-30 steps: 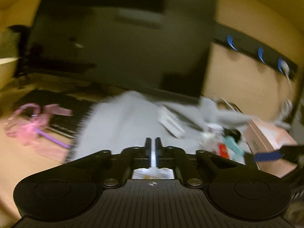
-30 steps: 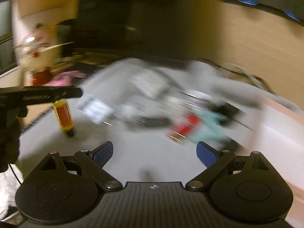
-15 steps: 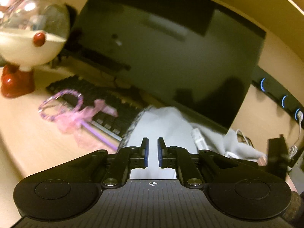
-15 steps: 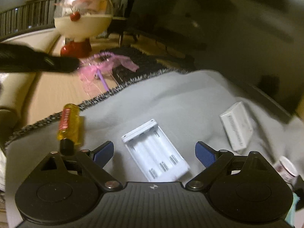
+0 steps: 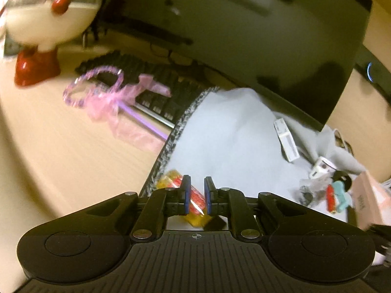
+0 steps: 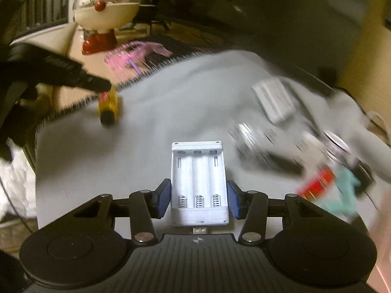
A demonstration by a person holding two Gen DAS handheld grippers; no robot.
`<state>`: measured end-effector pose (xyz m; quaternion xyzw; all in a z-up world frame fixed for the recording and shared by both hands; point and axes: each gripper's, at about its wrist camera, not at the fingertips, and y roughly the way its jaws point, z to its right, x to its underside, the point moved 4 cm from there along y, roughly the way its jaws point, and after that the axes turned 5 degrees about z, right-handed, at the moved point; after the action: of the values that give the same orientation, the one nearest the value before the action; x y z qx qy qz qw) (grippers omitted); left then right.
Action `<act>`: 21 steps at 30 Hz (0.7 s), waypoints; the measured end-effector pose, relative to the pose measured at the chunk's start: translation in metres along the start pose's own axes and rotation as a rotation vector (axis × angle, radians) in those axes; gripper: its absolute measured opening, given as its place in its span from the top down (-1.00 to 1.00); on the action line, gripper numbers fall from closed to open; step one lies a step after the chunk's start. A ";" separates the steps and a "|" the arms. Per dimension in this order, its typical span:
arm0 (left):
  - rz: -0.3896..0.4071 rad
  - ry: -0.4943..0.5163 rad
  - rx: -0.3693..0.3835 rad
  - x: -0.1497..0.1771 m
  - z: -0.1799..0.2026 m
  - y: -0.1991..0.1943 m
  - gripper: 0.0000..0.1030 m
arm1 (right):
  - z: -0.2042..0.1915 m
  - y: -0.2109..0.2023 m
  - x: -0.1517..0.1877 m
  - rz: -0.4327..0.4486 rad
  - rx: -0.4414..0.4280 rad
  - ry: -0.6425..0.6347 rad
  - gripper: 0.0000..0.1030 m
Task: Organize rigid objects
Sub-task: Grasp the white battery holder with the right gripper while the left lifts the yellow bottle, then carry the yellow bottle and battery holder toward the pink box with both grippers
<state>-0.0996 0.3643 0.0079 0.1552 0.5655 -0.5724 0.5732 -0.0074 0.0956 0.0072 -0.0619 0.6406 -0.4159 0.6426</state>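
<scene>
A yellow screwdriver handle with a red label lies on the grey mat between the fingers of my left gripper, whose pads sit close on both sides of it. It also shows in the right wrist view, under the left gripper's tip. A white three-slot battery holder lies on the mat between the pads of my right gripper, which stand just off its sides.
A white box, a small white jar, a red item and a teal item lie at the mat's right. A pink box stands at far right. A pink wand, keyboard, monitor and globe ornament stand behind.
My left gripper has come down over the yellow screwdriver handle. My right gripper has moved forward and narrowed around the battery holder.
</scene>
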 end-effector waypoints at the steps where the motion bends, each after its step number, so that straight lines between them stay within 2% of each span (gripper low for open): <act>1: 0.010 0.026 -0.013 0.000 0.004 0.003 0.73 | 0.004 -0.005 0.007 -0.007 0.013 0.004 0.08; 6: -0.001 0.158 -0.033 0.005 0.029 0.006 0.72 | 0.020 -0.024 0.032 -0.012 0.054 0.038 0.08; 11: 0.022 0.172 -0.066 0.011 0.033 -0.004 0.71 | 0.018 -0.031 0.041 0.045 0.084 0.021 0.02; 13: 0.039 0.137 -0.073 0.010 0.030 -0.011 0.68 | 0.015 -0.030 0.042 0.070 0.099 -0.011 -0.02; 16: 0.050 0.019 -0.141 0.004 0.013 -0.019 0.67 | 0.013 -0.035 0.045 0.101 0.107 -0.031 -0.08; 19: 0.024 -0.120 -0.136 0.001 -0.004 -0.013 0.67 | 0.015 -0.036 0.046 0.108 0.087 -0.013 -0.23; 21: -0.013 -0.186 -0.112 0.002 -0.006 -0.003 0.64 | 0.017 -0.037 0.046 0.112 0.073 0.001 -0.23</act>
<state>-0.1053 0.3679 0.0057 0.0655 0.5418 -0.5554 0.6275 -0.0172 0.0358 -0.0026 -0.0024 0.6277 -0.4025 0.6663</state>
